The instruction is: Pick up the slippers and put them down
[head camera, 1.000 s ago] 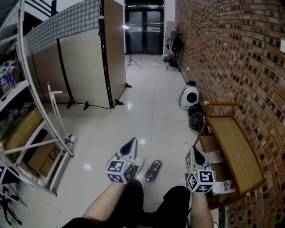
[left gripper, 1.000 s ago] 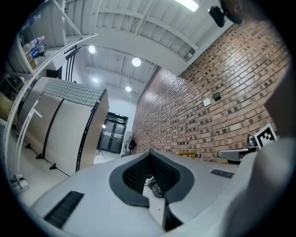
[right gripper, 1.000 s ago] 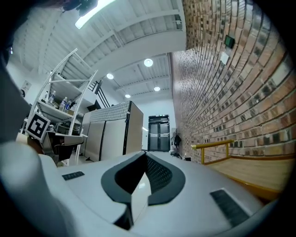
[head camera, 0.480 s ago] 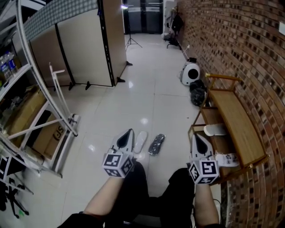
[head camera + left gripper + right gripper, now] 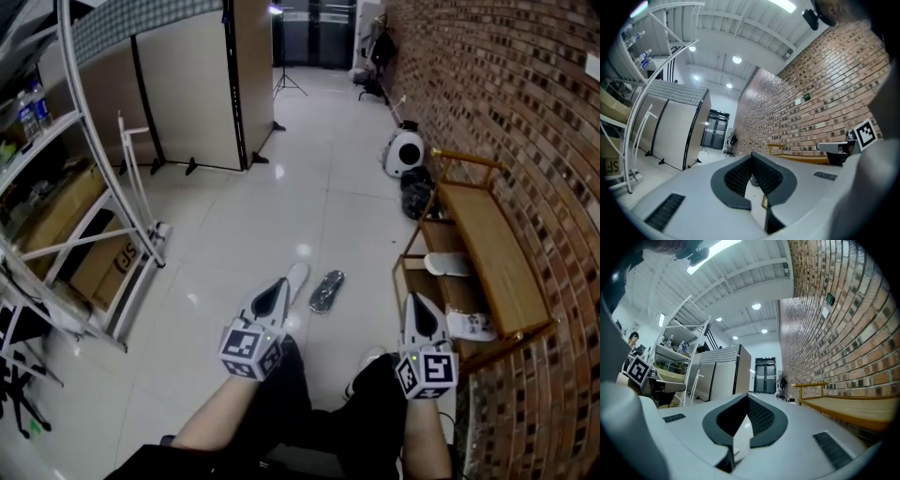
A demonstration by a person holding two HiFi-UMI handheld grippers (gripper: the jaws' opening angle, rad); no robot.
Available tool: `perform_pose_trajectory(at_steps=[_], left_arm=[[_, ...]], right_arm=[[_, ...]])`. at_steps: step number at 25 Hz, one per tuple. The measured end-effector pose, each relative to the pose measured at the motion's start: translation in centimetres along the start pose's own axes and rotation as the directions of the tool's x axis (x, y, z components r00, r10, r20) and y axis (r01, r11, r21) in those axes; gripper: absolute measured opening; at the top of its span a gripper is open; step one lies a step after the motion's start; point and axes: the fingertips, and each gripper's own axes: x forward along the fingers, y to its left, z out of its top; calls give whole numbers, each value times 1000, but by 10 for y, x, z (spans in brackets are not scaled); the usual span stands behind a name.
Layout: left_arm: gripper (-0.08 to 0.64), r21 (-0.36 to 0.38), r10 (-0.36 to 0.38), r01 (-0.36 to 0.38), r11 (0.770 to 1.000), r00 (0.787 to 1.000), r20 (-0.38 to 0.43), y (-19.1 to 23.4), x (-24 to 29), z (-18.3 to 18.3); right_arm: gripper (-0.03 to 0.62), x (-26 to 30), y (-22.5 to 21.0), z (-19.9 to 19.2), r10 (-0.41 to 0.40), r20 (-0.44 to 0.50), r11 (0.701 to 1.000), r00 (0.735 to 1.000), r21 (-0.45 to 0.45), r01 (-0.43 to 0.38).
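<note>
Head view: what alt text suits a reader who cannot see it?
A person holds a white left gripper and right gripper, both shut and empty, above a pale floor where a white slipper and a dark patterned slipper lie. A wooden rack lines the brick wall.

The head view looks from above, forward and steeply down, over the lap to the floor point(image 5: 309, 211), with the left tool point(image 5: 278, 289) and right tool point(image 5: 418, 305) close beneath. Each gripper view rides low on its own tool, facing about level along the jaws down the corridor. All three share the brick wall point(image 5: 525, 112), double door point(image 5: 317, 33), partition point(image 5: 187, 84) and wooden rack point(image 5: 487, 253). The left gripper view catches the right tool's marker cube point(image 5: 866, 132) at its right edge, the right gripper view the left tool's marker cube point(image 5: 636, 370) at its left.
</note>
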Motion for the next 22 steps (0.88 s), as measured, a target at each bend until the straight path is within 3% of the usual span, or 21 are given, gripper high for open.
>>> perform_pose_trajectory(at_steps=[11,16,22], left_arm=[[0,16,-19,18,1000,1000,16,-10,-31,-4],[0,135,-64,60,989,998,24,-5,-37,-11],[0,137,-47,43,990,999,27,6,-43,-15]], right_arm=[[3,-39,2,-22,14,13,999,1000,42,-14],[3,-39,0,-31,-10,-10,999,1000,49,10],[2,-40,-3,-45,-3,-31,998,1000,62,5]])
